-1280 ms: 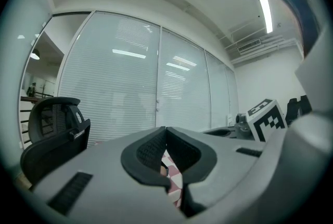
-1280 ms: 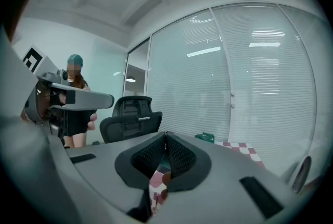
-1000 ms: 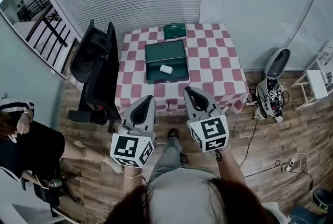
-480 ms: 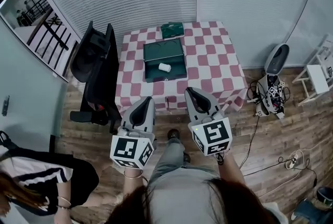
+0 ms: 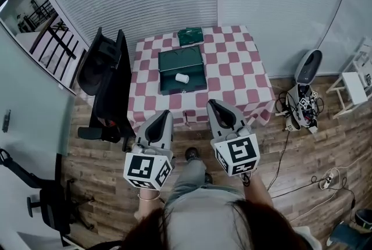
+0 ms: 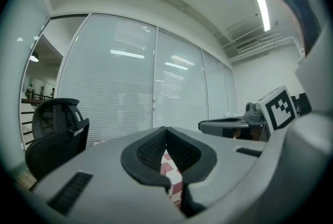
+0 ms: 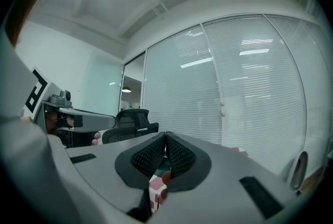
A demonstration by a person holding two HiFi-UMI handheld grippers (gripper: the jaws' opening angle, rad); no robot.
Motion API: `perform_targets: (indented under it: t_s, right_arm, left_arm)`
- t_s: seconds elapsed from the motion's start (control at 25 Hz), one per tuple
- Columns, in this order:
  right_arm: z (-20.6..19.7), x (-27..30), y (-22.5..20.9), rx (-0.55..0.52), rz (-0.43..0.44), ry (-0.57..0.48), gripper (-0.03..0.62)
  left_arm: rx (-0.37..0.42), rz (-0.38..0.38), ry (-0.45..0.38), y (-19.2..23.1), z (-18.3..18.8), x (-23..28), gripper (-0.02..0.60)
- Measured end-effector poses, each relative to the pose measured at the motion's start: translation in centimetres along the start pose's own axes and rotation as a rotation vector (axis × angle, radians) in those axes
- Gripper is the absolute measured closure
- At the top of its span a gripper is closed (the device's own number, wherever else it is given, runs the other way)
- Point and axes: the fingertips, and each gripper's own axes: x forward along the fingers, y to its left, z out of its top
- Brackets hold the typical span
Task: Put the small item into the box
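A dark green box lies open on the red-and-white checked table, and a small white item rests inside it. My left gripper and right gripper hang side by side in front of the table's near edge, well short of the box. Both are shut with nothing between the jaws. In the left gripper view the left gripper has its jaw tips touching, with the checked cloth showing below them. In the right gripper view the right gripper is likewise pressed closed.
A smaller green object sits on the table behind the box. A black office chair stands at the table's left. A grey device with cables and a white stand are on the wooden floor to the right. Blinds cover the glass wall behind.
A person at the lower left moved out of view. The head view shifted slightly, so the table sits a little higher. Both grippers stayed shut and nearly still.
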Motion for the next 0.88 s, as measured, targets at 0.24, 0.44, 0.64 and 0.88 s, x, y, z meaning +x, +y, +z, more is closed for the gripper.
perform_targets:
  t_s: [0.24, 0.44, 0.64, 0.88]
  right_arm:
    - [0.0, 0.4, -0.2, 0.004, 0.005, -0.003, 0.568]
    - [0.0, 0.3, -0.4, 0.010, 0.007, -0.006, 0.568]
    - [-0.2, 0.3, -0.6, 0.013, 0.007, 0.000, 0.568]
    - [-0.2, 0.4, -0.8, 0.010, 0.008, 0.004, 0.568]
  left_arm:
    - [0.004, 0.003, 0.003, 0.2, -0.1, 0.4, 0.572]
    - [0.008, 0.000, 0.009, 0.0, -0.1, 0.7, 0.572]
    - [0.014, -0.009, 0.013, -0.3, 0.1, 1.1, 0.574]
    - [0.014, -0.015, 0.019, -0.6, 0.0, 1.5, 0.573]
